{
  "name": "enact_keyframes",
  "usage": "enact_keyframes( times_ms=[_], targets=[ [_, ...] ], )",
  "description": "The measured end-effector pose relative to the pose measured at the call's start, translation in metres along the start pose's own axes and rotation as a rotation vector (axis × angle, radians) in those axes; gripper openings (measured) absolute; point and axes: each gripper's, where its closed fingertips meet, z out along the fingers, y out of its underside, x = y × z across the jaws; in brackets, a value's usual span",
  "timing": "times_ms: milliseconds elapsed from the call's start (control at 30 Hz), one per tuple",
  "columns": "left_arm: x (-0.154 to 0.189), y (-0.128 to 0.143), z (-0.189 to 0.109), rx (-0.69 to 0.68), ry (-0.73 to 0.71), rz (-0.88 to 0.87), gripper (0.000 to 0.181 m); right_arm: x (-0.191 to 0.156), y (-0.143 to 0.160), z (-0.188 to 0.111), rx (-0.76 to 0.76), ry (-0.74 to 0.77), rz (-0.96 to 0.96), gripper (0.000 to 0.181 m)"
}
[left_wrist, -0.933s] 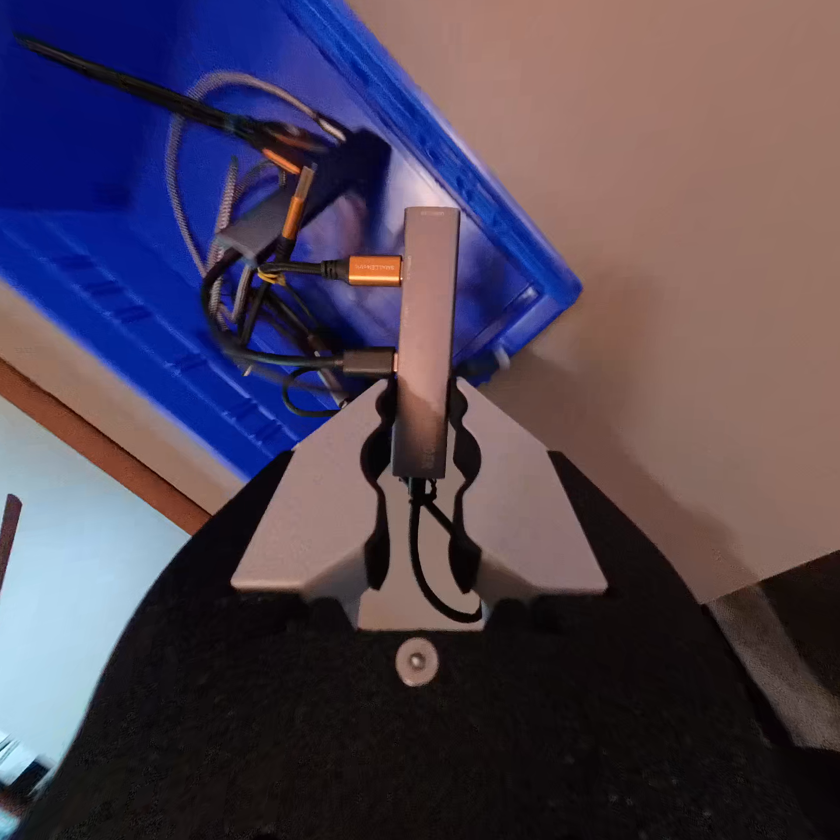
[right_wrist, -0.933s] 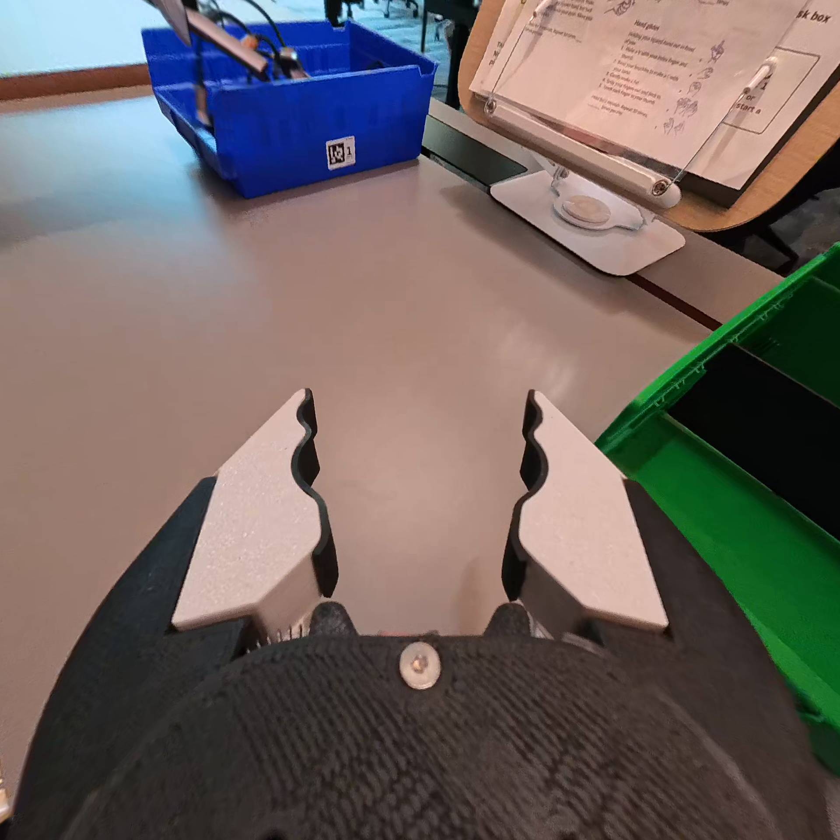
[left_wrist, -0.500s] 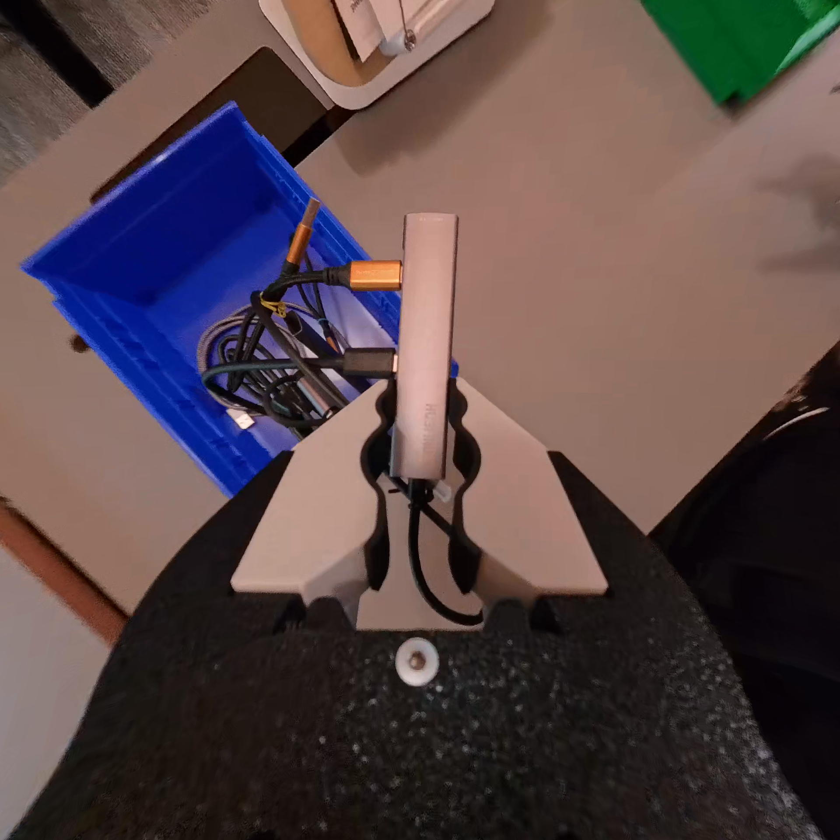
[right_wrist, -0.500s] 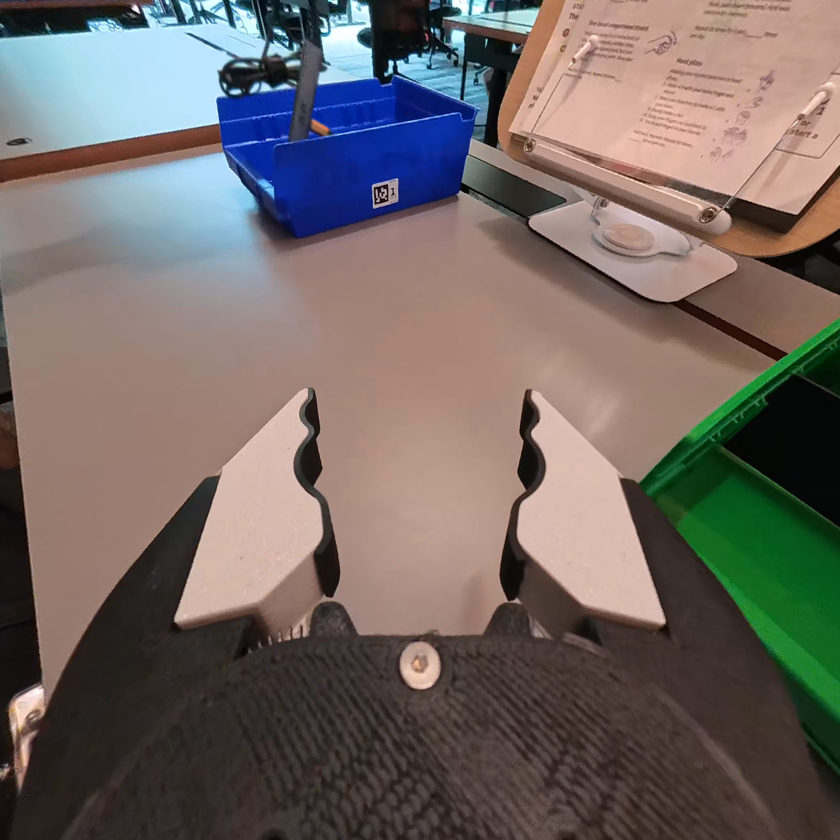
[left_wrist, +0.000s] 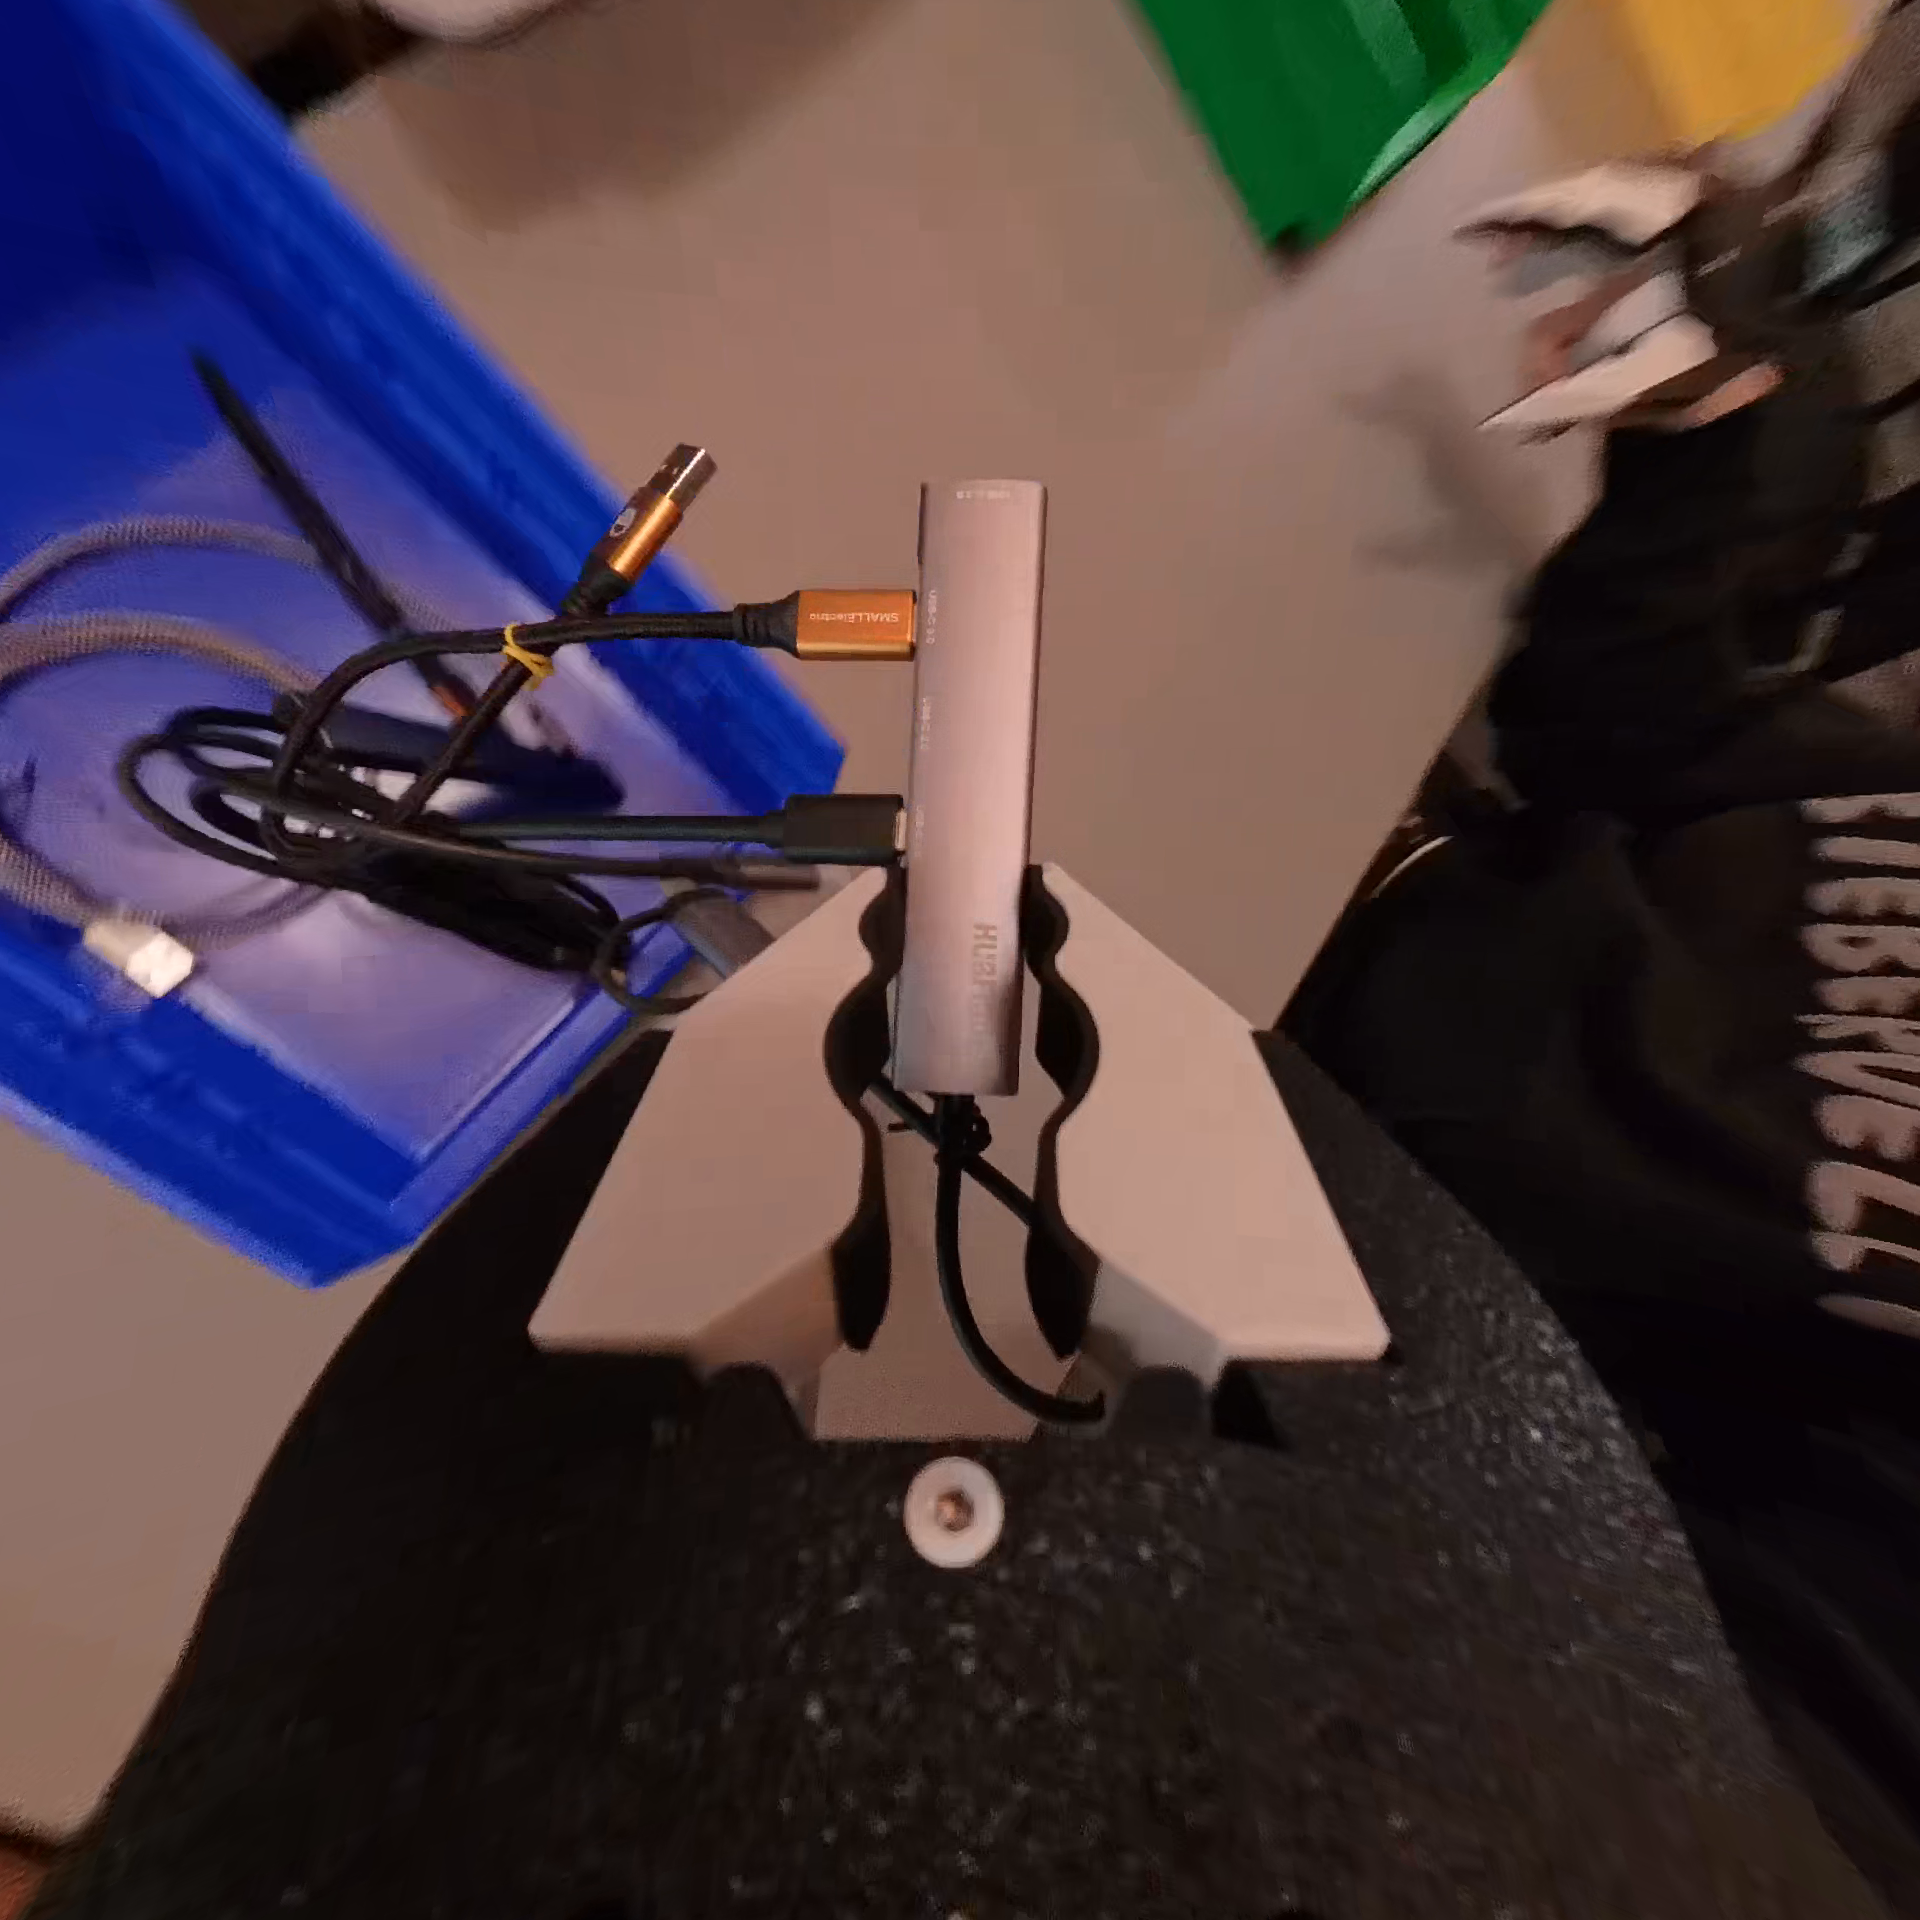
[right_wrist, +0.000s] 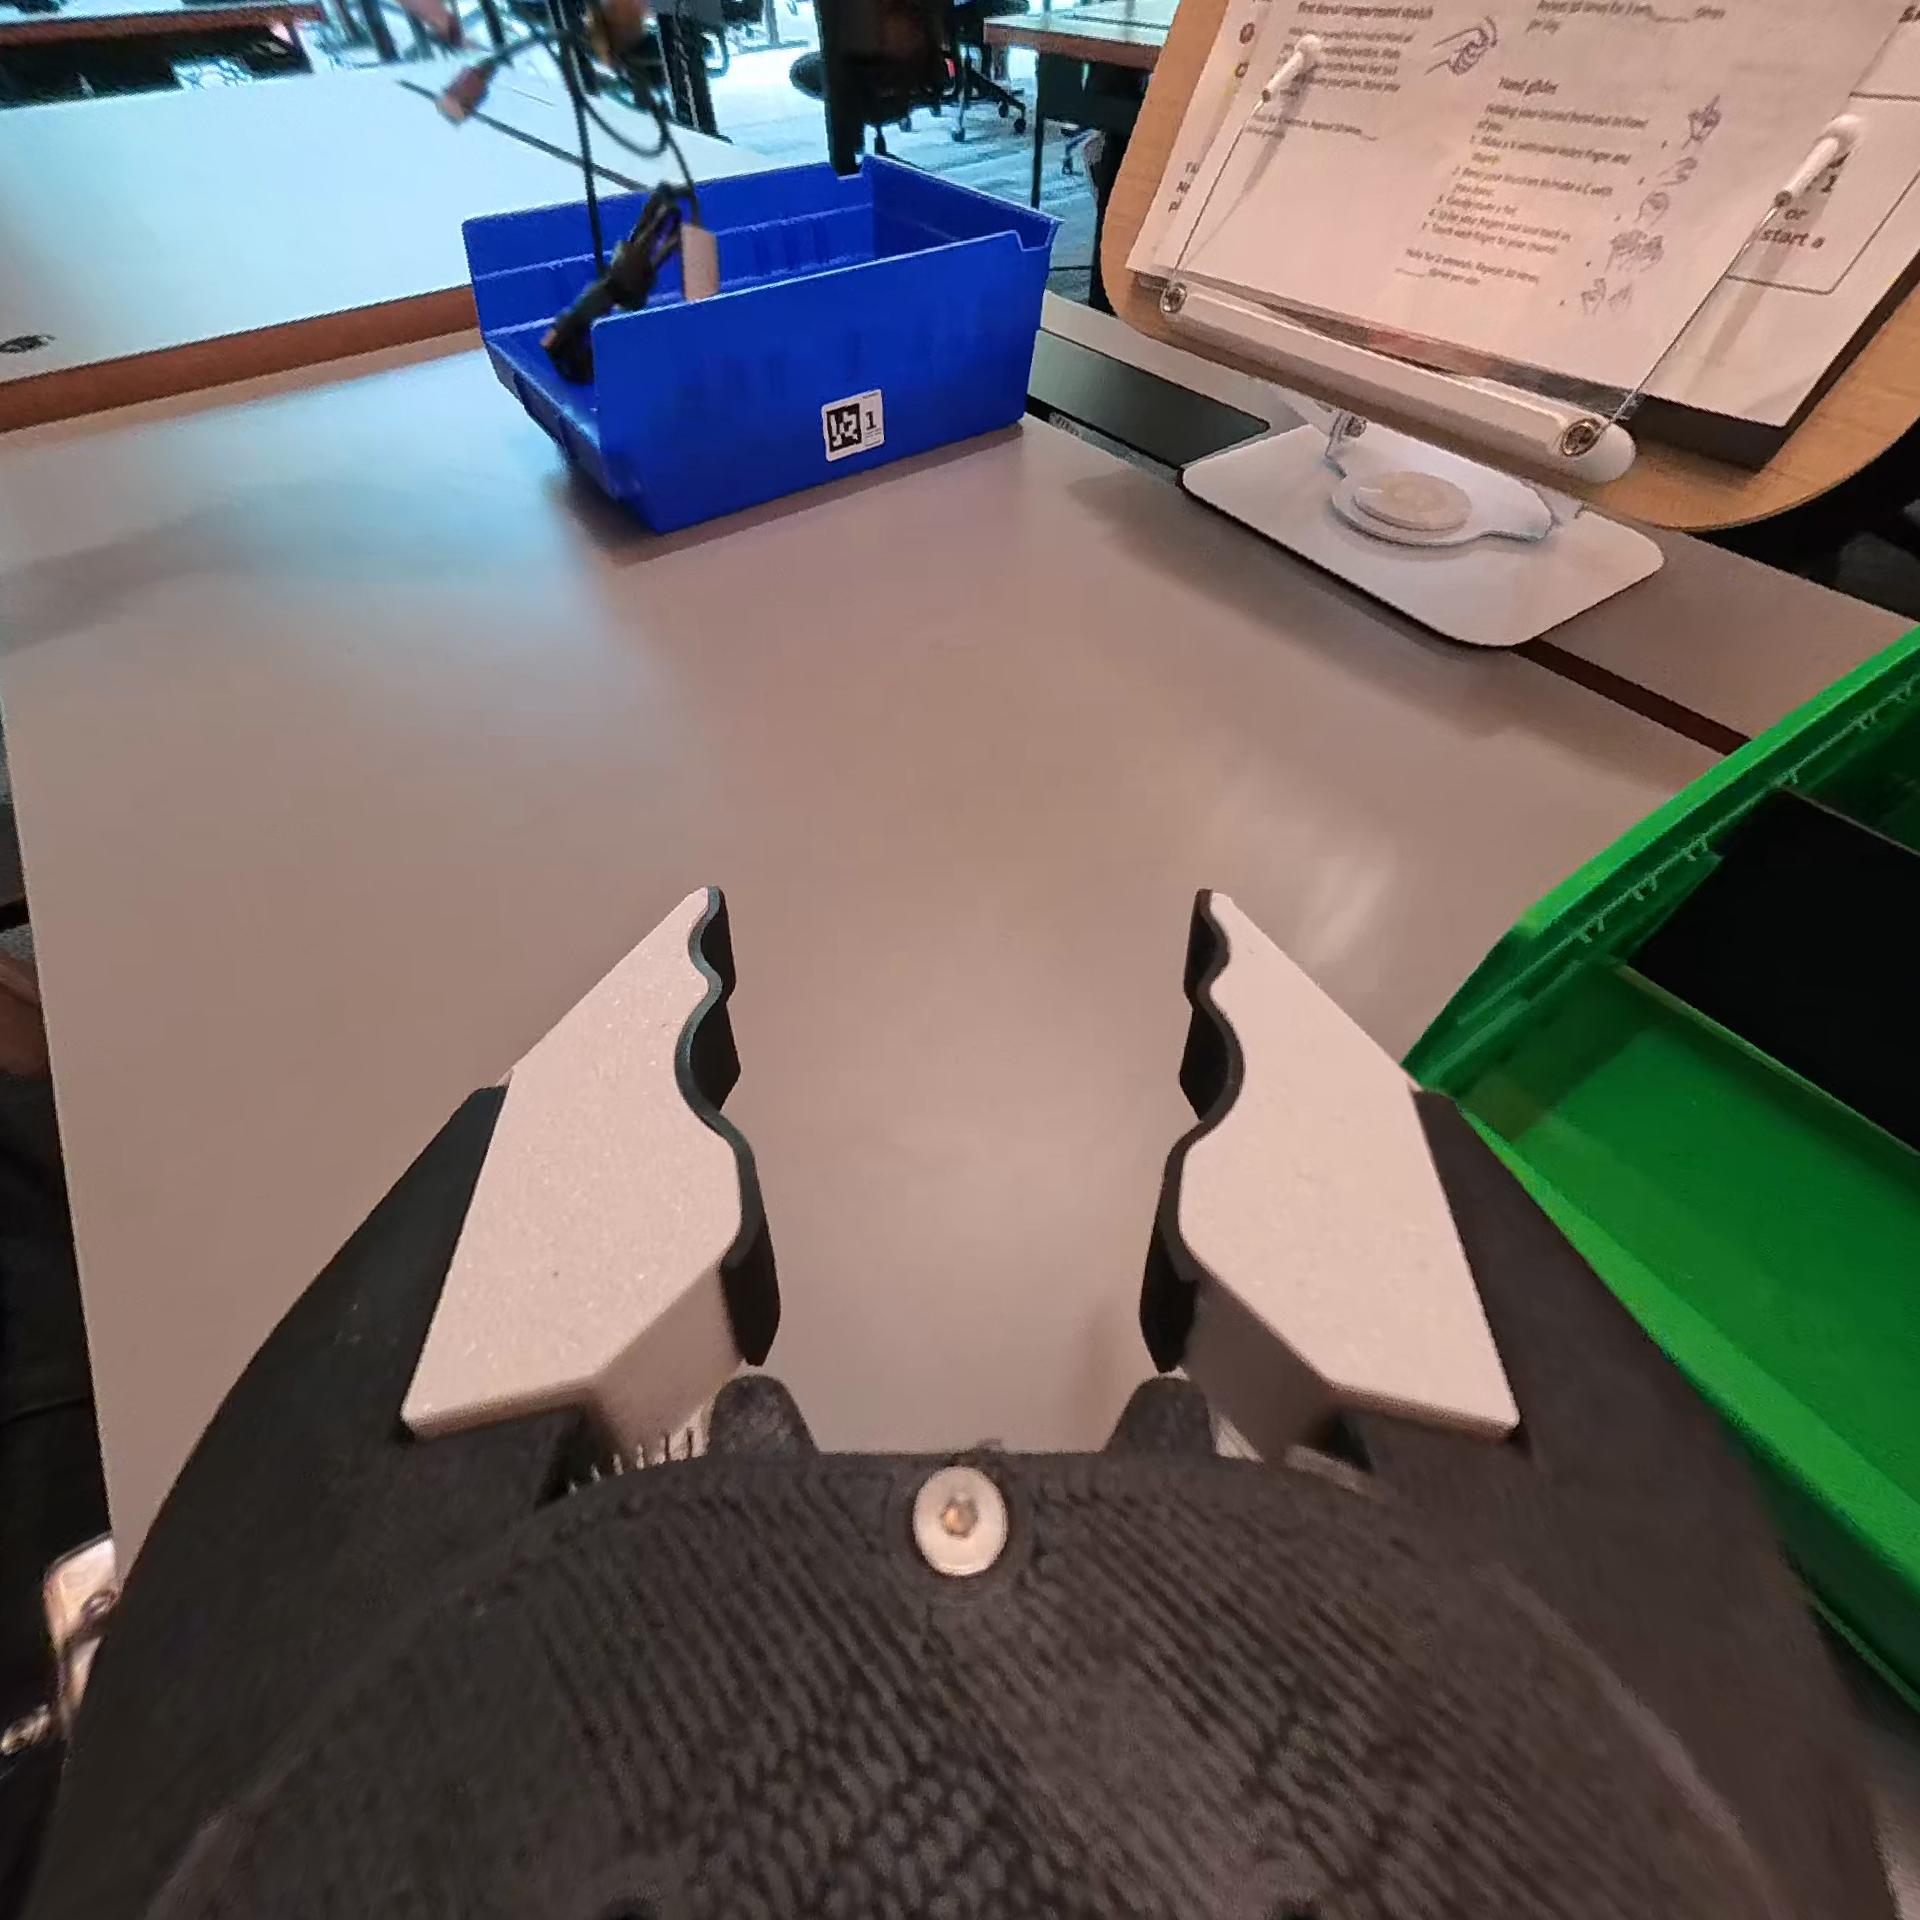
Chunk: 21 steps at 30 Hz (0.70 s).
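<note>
My left gripper (left_wrist: 961, 883) is shut on a grey USB hub (left_wrist: 971, 748) and holds it up above the table. An orange-ended cable plug (left_wrist: 852, 623) and a black plug (left_wrist: 842, 826) sit in the hub's left side. Their black cables (left_wrist: 416, 821) hang down into the blue bin (left_wrist: 312, 935). A loose orange plug (left_wrist: 660, 525) sticks up from the bundle. My right gripper (right_wrist: 956, 914) is open and empty, low over the grey table (right_wrist: 831, 727). In the right wrist view the cables (right_wrist: 623, 270) dangle into the blue bin (right_wrist: 790, 364).
A green bin (right_wrist: 1704, 1122) with a black divider stands at the right, also in the left wrist view (left_wrist: 1340, 114). A document stand (right_wrist: 1455, 312) with printed sheets is at the back right. A person's dark clothing (left_wrist: 1662, 935) fills the right of the left wrist view. Spacing between my two grippers at the tips: around 45 cm.
My left gripper has lifted the hub and swung over the bin toward the table's middle, trailing cables out. My right gripper has drawn back a little, still open.
</note>
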Motion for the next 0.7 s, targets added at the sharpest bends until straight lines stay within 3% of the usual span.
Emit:
enact_keyframes(
  times_ms=[133,300,400,533,700],
  targets=[
    [0.033,-0.054,-0.043,0.347,0.218,-0.027,0.021,-0.003,0.003,0.005,-0.02,-0.013,-0.01,0.087],
    [0.032,-0.063,-0.049,0.487,0.275,0.0,0.021,-0.006,0.005,0.008,-0.026,-0.021,-0.022,0.087],
    [0.032,-0.058,-0.035,0.442,0.174,0.109,0.021,-0.006,0.0,0.007,0.0,-0.019,-0.007,0.087],
    [0.044,-0.05,-0.004,0.278,-0.047,0.349,0.021,-0.017,-0.015,0.008,0.06,-0.052,0.018,0.097],
    [0.095,-0.057,0.049,0.171,-0.215,0.709,0.021,-0.057,-0.058,0.013,0.202,-0.125,0.027,0.109]
  ],
)
